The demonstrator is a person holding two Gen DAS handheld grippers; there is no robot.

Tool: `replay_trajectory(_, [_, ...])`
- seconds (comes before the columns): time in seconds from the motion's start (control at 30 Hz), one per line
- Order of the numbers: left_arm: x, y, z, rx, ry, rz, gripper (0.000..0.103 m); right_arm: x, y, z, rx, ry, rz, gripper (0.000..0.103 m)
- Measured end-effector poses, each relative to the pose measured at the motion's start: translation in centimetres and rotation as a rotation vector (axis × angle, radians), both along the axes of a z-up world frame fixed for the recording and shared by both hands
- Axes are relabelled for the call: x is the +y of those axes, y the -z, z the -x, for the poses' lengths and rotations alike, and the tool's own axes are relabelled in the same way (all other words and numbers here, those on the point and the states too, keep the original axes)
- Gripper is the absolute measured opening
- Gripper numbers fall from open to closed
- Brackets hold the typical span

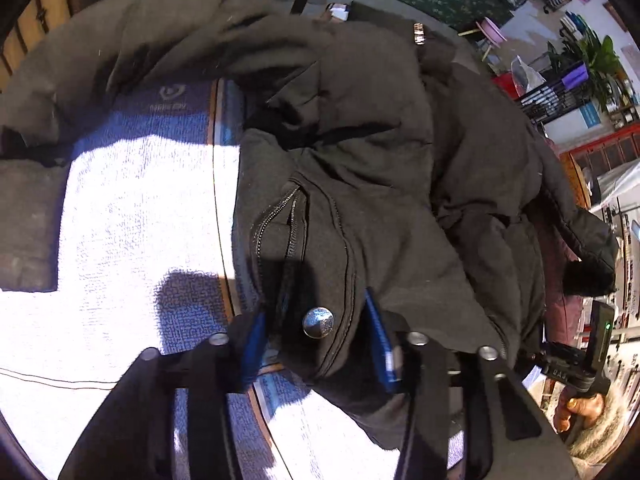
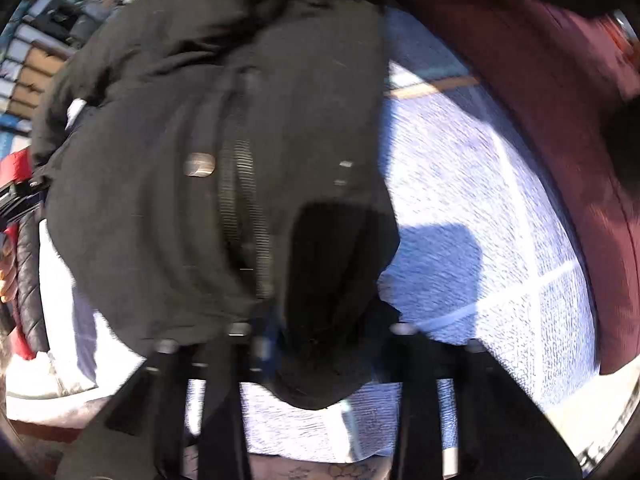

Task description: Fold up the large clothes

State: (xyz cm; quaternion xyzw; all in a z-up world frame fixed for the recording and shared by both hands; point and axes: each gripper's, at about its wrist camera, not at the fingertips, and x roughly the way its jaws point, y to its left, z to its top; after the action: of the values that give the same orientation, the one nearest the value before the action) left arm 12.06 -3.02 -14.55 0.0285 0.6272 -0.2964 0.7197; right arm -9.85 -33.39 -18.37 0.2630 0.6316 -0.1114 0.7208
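Note:
A large dark olive-grey jacket (image 1: 380, 128) lies bunched on a blue-and-white towel (image 1: 140, 208). My left gripper (image 1: 320, 340) is shut on the jacket's front edge, with a silver snap button (image 1: 318, 322) between the blue pads (image 1: 380, 344). An open zip pocket (image 1: 288, 216) sits just beyond. In the right wrist view the same jacket (image 2: 200, 140) hangs in front of the camera, blurred. My right gripper (image 2: 320, 344) is shut on a dark fold of it beside the zip (image 2: 244, 200). The other hand-held gripper (image 1: 580, 356) shows at the right edge of the left wrist view.
A maroon garment (image 2: 540, 120) curves round the towel's (image 2: 480, 200) right side. A second dark grey cloth (image 1: 28, 220) lies at the towel's left edge. Shelves, plants and a black rack (image 1: 560, 96) stand behind.

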Motion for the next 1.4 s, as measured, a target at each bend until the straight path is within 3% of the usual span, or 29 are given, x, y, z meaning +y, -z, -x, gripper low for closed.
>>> replay_trajectory(0.1, [-0.1,-3.2,1.2,-0.054,0.063,0.018,0.036,0.4,-3.3,-0.3,-0.067,-0.043,-0.065,0.014])
replay_trajectory(0.23, [0.0,-8.8,3.1,-0.105,0.109,0.014,0.031,-0.6,-9.8,1.2,-0.195,-0.015,-0.282,0.012])
replay_trajectory(0.33, [2.1,-13.4,4.3,-0.132,0.083,0.04,0.03,-1.4,-13.8,2.3,-0.273,-0.008,-0.38,0.012])
replay_trajectory(0.4, [3.6,-14.2,4.4,-0.132,0.039,0.044,0.03,-2.7,-14.6,3.3,-0.299,0.003,-0.407,0.012])
replay_trajectory(0.5, [5.8,-12.1,3.8,-0.075,-0.047,0.016,0.031,-4.2,-12.6,4.8,-0.223,0.001,-0.329,0.012])
replay_trajectory(0.57, [6.8,-9.0,3.7,0.023,-0.093,0.026,0.036,-5.3,-9.6,5.4,-0.152,0.018,-0.335,0.012])
replay_trajectory(0.63, [6.7,-5.1,3.8,0.117,-0.149,-0.033,0.042,-5.3,-6.3,5.7,-0.058,0.074,-0.331,0.015])
replay_trajectory(0.7, [6.6,-2.9,4.1,0.139,-0.199,-0.073,0.044,-5.7,-2.3,6.2,0.079,0.177,-0.304,0.028])
replay_trajectory(0.77, [6.6,-2.6,4.2,0.14,-0.217,-0.024,0.054,-6.5,0.0,7.3,0.17,0.298,-0.295,0.05])
replay_trajectory(0.83, [7.3,-3.3,4.3,0.091,-0.231,-0.03,0.081,-7.0,-0.2,8.4,0.136,0.348,-0.263,0.058])
replay_trajectory(0.93, [9.2,-4.1,4.4,0.011,-0.22,-0.035,0.089,-6.6,-1.5,8.4,0.093,0.272,-0.19,0.074])
replay_trajectory(1.03, [11.1,-2.6,4.9,-0.028,-0.154,-0.127,0.089,-4.8,-2.5,8.0,0.065,0.138,-0.118,0.082])
replay_trajectory(1.1, [11.7,-1.4,6.2,-0.008,-0.095,-0.144,0.089,-3.7,-1.7,7.2,0.07,0.073,-0.101,0.082])
replay_trajectory(1.2, [11.7,0.4,8.5,0.05,-0.052,-0.078,0.089,-2.1,0.0,6.3,0.085,0.031,-0.132,0.082])
replay_trajectory(1.27, [11.5,2.0,10.2,0.068,-0.043,-0.077,0.089,-1.4,1.2,6.1,0.095,-0.007,-0.136,0.08])
replay_trajectory(1.3, [11.3,2.5,11.1,0.067,-0.047,-0.083,0.089,-1.3,1.5,6.5,0.108,-0.031,-0.124,0.074])
replay_trajectory(1.37, [10.5,2.9,12.5,0.06,-0.046,-0.054,0.082,-0.6,1.2,6.1,0.118,-0.072,-0.125,0.041])
replay_trajectory(1.4, [9.8,2.7,13.0,0.061,-0.03,-0.035,0.067,-0.6,0.7,6.0,0.107,-0.081,-0.129,0.032])
